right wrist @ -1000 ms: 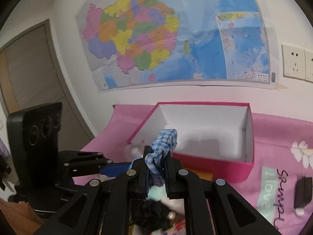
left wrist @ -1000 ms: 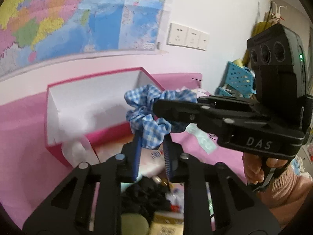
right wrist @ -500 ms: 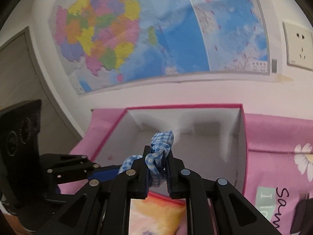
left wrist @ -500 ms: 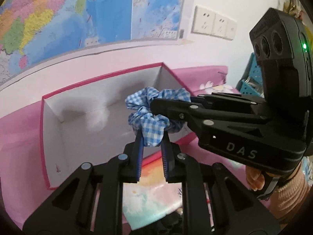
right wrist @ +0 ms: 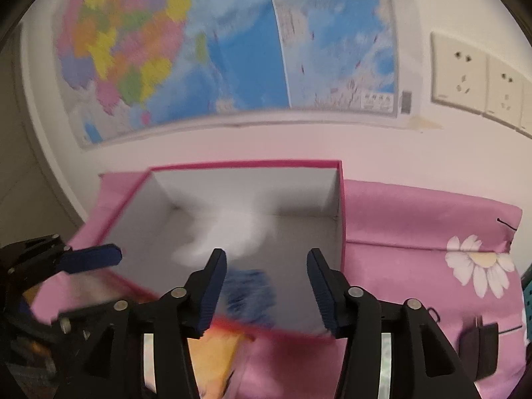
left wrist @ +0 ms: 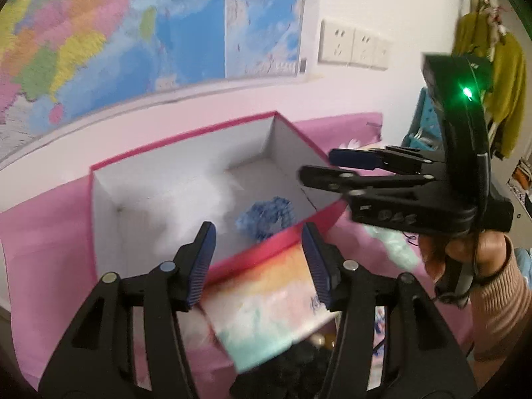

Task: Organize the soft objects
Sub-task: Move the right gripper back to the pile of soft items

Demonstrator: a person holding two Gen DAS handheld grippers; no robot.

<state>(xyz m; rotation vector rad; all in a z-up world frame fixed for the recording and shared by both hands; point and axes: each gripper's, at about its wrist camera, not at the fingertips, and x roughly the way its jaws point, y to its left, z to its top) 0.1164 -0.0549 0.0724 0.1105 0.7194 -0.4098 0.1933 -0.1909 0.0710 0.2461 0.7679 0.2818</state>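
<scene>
Both views evenly lit, soft indoor light, no hard glare. Heavy fisheye: dark vignette at the corners, wall map and socket plates bow near the edges. Motion blur throughout. The blue scrunchie beyond the left gripper fingertips is smeared; same between the right gripper fingers. Soft white blur patch on the box floor ahead of both. Gripper fingers sharper than the background. Green LED blooms slightly.

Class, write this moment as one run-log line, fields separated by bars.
stage: release | blue checked scrunchie: inside pink box, free | left gripper: jaws opening, nothing between | right gripper: jaws opening, nothing between
</scene>
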